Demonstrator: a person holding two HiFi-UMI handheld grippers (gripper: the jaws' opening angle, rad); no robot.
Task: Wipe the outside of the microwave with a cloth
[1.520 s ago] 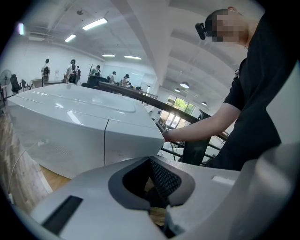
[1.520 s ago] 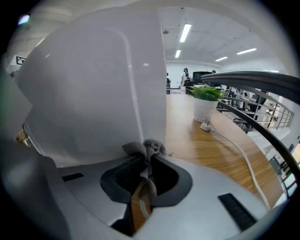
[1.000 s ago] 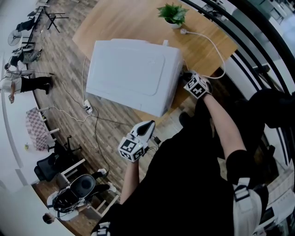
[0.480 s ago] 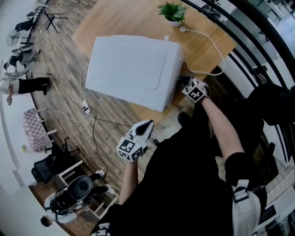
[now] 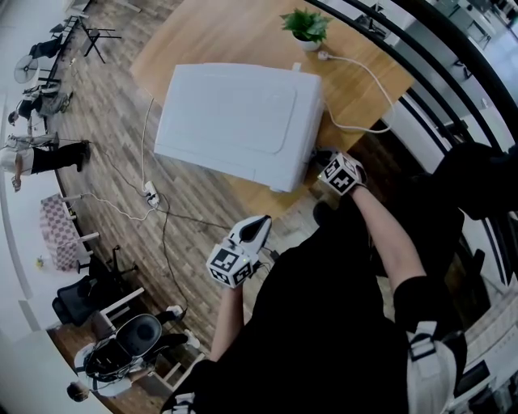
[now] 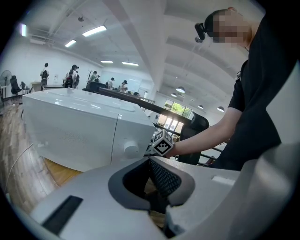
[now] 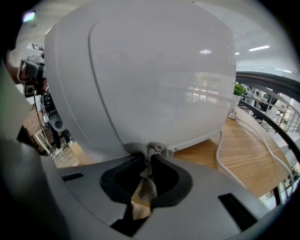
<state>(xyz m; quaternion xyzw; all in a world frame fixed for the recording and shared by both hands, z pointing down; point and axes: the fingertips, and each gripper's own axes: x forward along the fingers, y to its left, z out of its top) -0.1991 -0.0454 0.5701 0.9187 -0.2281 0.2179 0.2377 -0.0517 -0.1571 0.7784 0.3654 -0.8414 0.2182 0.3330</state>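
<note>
My right gripper [image 7: 147, 164], jaws pinched on the grey cloth [image 7: 149, 149], has slid toward me along the 3 o'clock side of the microwave [image 5: 235, 121], so wiping is under way, while my left gripper [image 5: 257, 228] idles closed and empty at 6 o'clock.

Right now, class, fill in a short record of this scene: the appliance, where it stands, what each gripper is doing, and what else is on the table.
Appliance: white microwave
Stands on: wooden table
Right gripper: jaws shut on a grey cloth, which is pressed against the microwave's side wall near its lower edge
Left gripper: held apart from the microwave, jaws together, nothing between them
Also on table: small potted plant, white cable
</note>
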